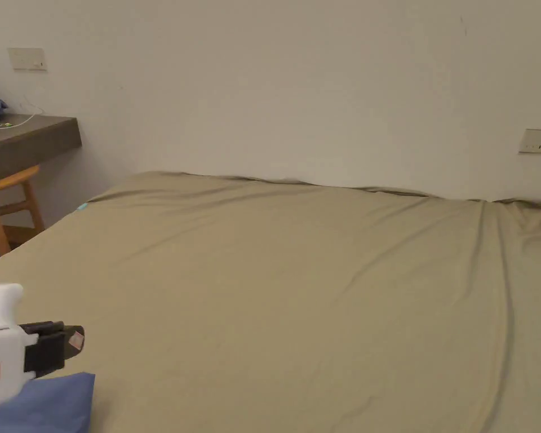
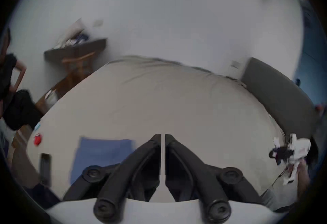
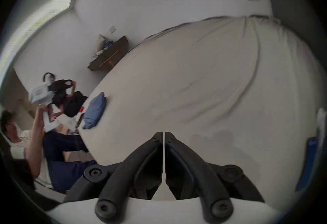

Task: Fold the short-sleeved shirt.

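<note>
A blue short-sleeved shirt [image 3: 94, 111] lies as a compact, flat rectangle near the left edge of a bed covered by a tan sheet [image 1: 320, 293], so the folding looks finished or nearly so, though the blur hides how neat the fold is. The left gripper [image 2: 163, 136] hangs in the air just beside and above the shirt, its jaws drawn together on nothing. The right gripper [image 3: 163, 133] hovers well apart from the shirt, farther along the bed's near edge, its jaws likewise together and empty. Little seems left beyond perhaps tidying.
</note>
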Motion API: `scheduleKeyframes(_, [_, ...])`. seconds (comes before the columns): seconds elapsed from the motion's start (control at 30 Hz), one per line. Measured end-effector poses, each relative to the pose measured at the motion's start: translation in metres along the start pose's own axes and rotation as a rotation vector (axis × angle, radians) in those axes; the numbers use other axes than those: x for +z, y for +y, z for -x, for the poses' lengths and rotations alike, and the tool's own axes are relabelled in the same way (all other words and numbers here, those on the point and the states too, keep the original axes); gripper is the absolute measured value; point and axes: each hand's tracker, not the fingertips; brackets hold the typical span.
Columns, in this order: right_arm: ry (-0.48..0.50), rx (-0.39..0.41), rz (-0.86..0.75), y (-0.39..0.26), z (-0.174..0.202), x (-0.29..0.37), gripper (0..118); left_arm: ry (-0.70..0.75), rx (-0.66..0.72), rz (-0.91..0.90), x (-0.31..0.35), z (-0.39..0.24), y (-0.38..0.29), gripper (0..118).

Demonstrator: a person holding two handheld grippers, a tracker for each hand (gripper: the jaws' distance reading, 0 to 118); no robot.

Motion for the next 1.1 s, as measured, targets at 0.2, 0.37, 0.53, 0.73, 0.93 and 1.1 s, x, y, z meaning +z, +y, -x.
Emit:
scheduleKeyframes(0.2, [-0.208, 0.049, -0.112, 0.011, 0.012, 0.024, 4, -0.149, 0.007, -0.022, -0.019, -0.136, -0.065, 0])
scheduleKeyframes(0.37, [-0.327, 0.099, -0.263, 0.029, 0.032, 0.047, 4, -0.135, -0.012, -0.021, -0.022, -0.201, -0.067, 0])
scheduleKeyframes(0.53, [-0.43, 0.19, -0.547, 0.053, 0.048, 0.082, 4, -0.053, -0.106, -0.243, 0.001, -0.229, -0.022, 0])
scheduleKeyframes(0.73, [-0.579, 0.225, -0.645, 0.087, 0.055, 0.104, 4, 0.052, -0.148, -0.383, 0.019, -0.24, 0.02, 0])
scheduleKeyframes(0.93, [-0.598, 0.238, -0.637, 0.087, 0.054, 0.098, 4, 0.096, -0.147, -0.378, 0.014, -0.235, 0.018, 0])
scheduleKeyframes(1.1, [-0.6, 0.228, -0.631, 0.088, 0.048, 0.095, 101, 0.125, -0.152, -0.35, 0.008, -0.231, 0.017, 44])
